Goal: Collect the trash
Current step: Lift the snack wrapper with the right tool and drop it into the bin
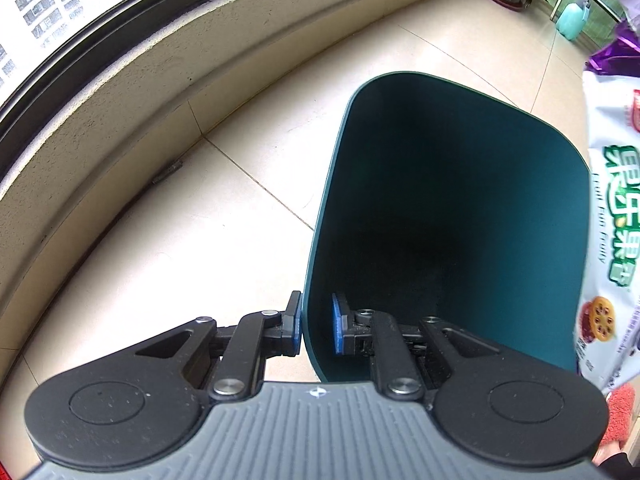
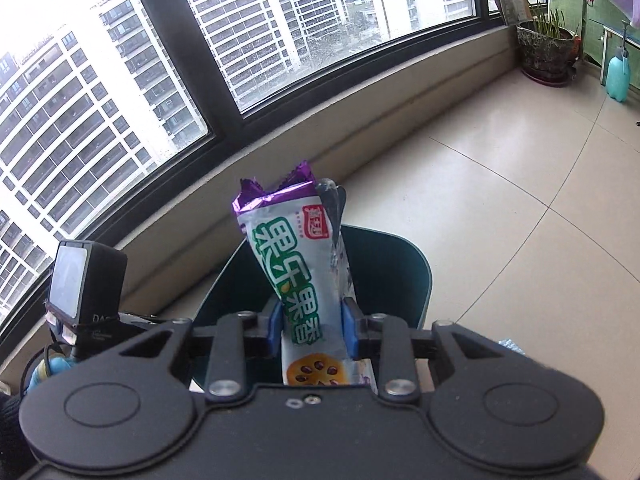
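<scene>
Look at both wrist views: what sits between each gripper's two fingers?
In the left wrist view, the left gripper pinches the green bin wall. In the right wrist view, the right gripper holds the snack wrapper.

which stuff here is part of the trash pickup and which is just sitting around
Part of the job:
- snack wrapper, clamped in the right gripper
- dark green trash bin, its wall pinched by the left gripper

Just lying about:
- potted plant
- teal spray bottle
- small grey object on the floor by the wall
</scene>
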### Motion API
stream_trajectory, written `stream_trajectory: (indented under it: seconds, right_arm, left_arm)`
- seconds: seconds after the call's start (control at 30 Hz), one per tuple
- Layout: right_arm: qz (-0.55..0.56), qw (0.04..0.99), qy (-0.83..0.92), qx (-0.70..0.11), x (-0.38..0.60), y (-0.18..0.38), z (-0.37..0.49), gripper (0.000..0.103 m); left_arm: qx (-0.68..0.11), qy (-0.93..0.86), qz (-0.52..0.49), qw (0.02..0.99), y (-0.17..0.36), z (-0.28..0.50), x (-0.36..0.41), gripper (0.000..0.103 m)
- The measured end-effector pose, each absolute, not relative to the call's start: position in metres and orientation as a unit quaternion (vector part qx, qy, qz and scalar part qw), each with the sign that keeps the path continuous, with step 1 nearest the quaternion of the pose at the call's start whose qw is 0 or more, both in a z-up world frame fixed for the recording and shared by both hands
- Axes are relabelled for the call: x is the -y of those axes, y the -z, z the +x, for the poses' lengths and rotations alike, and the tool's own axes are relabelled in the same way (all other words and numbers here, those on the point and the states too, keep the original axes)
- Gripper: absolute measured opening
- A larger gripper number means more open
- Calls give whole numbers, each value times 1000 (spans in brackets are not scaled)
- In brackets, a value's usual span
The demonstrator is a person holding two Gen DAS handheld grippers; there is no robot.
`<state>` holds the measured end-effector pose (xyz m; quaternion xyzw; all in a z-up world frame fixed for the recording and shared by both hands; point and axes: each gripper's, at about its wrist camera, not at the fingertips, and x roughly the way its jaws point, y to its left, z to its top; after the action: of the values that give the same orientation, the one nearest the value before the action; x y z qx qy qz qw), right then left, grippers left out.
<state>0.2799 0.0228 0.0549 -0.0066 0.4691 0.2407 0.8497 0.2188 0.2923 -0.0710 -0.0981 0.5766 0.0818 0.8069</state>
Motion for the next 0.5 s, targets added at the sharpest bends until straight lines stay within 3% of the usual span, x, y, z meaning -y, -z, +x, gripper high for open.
stream_trajectory:
  seconds: [0.1, 0.5]
  right_arm:
    - [-16, 840, -221, -495, -44, -28, 301, 30]
    - [-60, 795, -158, -583, -76, 64, 358, 31]
  left_arm:
    - [-575, -85, -103, 807, 67, 210, -309, 9]
    - [-587, -96, -98, 798, 67, 213, -315, 6]
